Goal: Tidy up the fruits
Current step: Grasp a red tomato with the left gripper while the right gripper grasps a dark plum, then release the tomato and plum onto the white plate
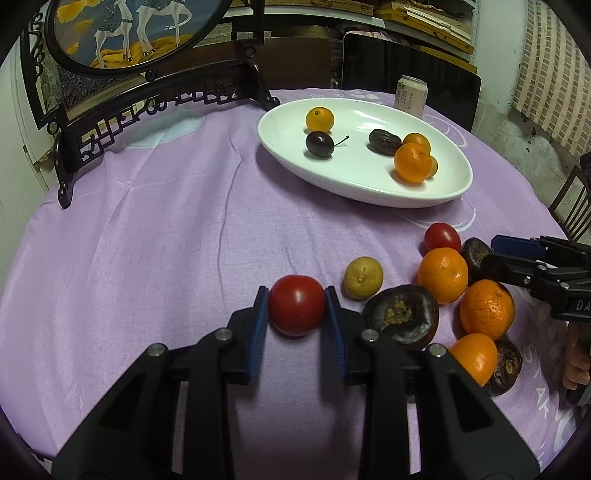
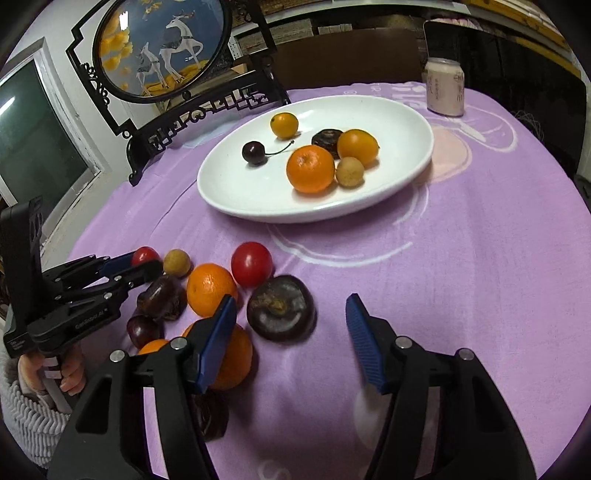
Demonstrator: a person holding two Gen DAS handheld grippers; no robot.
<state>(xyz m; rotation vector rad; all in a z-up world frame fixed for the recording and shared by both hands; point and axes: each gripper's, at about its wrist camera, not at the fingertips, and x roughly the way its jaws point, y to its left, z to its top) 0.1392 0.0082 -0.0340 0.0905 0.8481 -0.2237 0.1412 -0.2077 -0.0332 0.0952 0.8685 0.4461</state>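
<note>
My left gripper (image 1: pixel 296 291) is shut on a red tomato (image 1: pixel 296 305) that rests on the purple tablecloth; it also shows in the right wrist view (image 2: pixel 144 255). My right gripper (image 2: pixel 291 301) is open and empty, with a dark round fruit (image 2: pixel 280 307) lying between and ahead of its fingers. A white oval plate (image 1: pixel 364 184) holds an orange (image 1: pixel 413 162), a dark cherry (image 1: pixel 319 144), a small yellow-orange fruit (image 1: pixel 319 119) and a dark date-like fruit (image 1: pixel 384 141). Loose oranges (image 1: pixel 442 275), a second tomato (image 1: pixel 442 237) and a yellowish fruit (image 1: pixel 363 277) lie on the cloth.
A black carved stand with a round deer picture (image 1: pixel 122 33) stands at the back left. A drink can (image 1: pixel 410 94) stands behind the plate. A dark chair back (image 1: pixel 410 62) rises behind the table, and the table edge curves away on the right.
</note>
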